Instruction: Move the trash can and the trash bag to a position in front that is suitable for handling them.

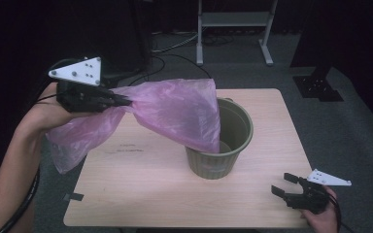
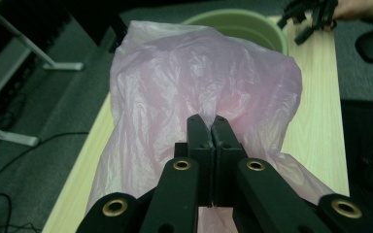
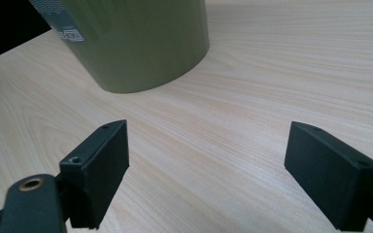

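Left gripper [image 1: 126,102] clenched on pink bag [image 1: 175,114], holding it taut from bin's [image 1: 238,141] 9 o'clock to line it. Right gripper [image 1: 285,186] released, idle at 4 o'clock.

Pink bag [image 1: 175,109] draped into green bin [image 1: 235,133]

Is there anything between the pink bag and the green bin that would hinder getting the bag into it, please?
Nothing visible does. The pink bag, pinched in the left hand-held gripper, already drapes over the rim of the green bin with one end hanging inside. The right hand-held gripper sits open, apart from the bin.
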